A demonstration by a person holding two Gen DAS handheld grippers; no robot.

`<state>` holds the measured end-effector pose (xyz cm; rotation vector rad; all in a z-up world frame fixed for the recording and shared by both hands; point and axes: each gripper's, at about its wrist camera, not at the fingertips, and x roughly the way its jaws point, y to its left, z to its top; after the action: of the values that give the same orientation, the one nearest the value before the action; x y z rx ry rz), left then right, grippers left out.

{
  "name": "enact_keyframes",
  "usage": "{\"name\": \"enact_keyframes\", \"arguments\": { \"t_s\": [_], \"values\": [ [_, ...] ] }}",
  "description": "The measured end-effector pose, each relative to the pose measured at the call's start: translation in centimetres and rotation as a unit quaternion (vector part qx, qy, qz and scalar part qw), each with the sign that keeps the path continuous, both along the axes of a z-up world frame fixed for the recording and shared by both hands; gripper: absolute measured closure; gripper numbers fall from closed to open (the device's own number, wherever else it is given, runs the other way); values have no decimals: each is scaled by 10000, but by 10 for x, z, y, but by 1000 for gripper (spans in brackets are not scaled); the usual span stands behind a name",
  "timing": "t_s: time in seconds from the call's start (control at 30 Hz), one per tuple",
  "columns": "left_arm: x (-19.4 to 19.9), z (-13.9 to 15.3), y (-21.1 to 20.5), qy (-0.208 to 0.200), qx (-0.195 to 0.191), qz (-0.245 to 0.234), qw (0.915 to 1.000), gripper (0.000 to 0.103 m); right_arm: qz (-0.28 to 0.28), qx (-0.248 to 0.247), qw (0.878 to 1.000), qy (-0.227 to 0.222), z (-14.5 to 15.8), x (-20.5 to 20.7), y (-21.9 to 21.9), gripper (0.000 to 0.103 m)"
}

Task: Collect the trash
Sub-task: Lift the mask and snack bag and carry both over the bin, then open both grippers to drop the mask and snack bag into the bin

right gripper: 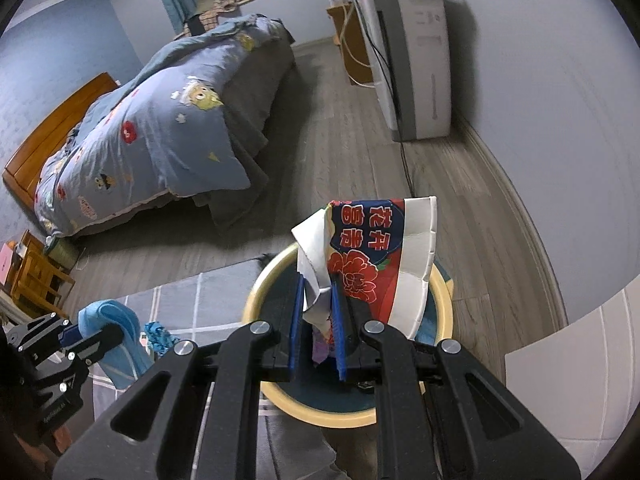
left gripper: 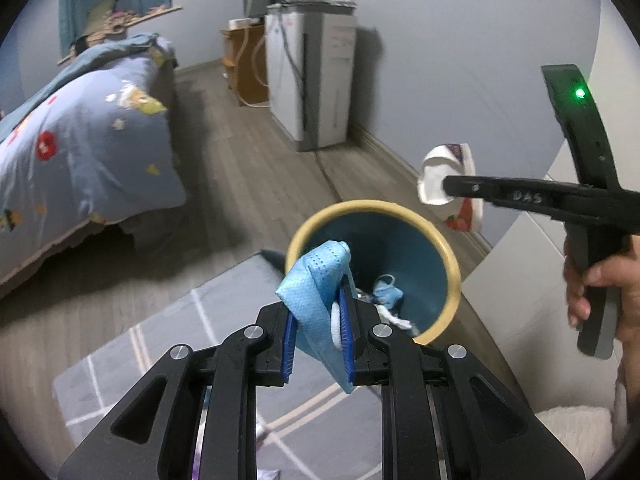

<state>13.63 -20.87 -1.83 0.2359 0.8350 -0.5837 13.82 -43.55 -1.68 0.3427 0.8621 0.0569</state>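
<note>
Between the blue pads of the left gripper (left gripper: 320, 332), a folded blue face mask (left gripper: 316, 284) is pinched tight, its limp fabric drooping off both sides; soft and weightless, it probably needs a grip on the folded bulk. The right gripper (right gripper: 318, 328) is clamped on the crumpled wall of a flattened paper cup (right gripper: 376, 264), thin, light and easily creased. Just beyond and below both fingertips gapes the yellow-rimmed bin (left gripper: 448, 256).
</note>
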Motion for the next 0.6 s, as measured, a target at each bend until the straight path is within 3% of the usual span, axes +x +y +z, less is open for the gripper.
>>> {"name": "enact_keyframes", "arguments": {
  "t_s": [0.23, 0.5, 0.6],
  "values": [
    [19, -31, -31, 324, 89, -150, 9993, 84, -123, 335, 9988, 333, -42, 9, -5, 90],
    [31, -55, -50, 305, 424, -328, 9981, 84, -369, 392, 9972, 527, -72, 11, -14, 90],
    [37, -59, -53, 323, 410, -274, 9983, 79, -423, 472, 9961, 616, -79, 12, -18, 90]
  ]
}}
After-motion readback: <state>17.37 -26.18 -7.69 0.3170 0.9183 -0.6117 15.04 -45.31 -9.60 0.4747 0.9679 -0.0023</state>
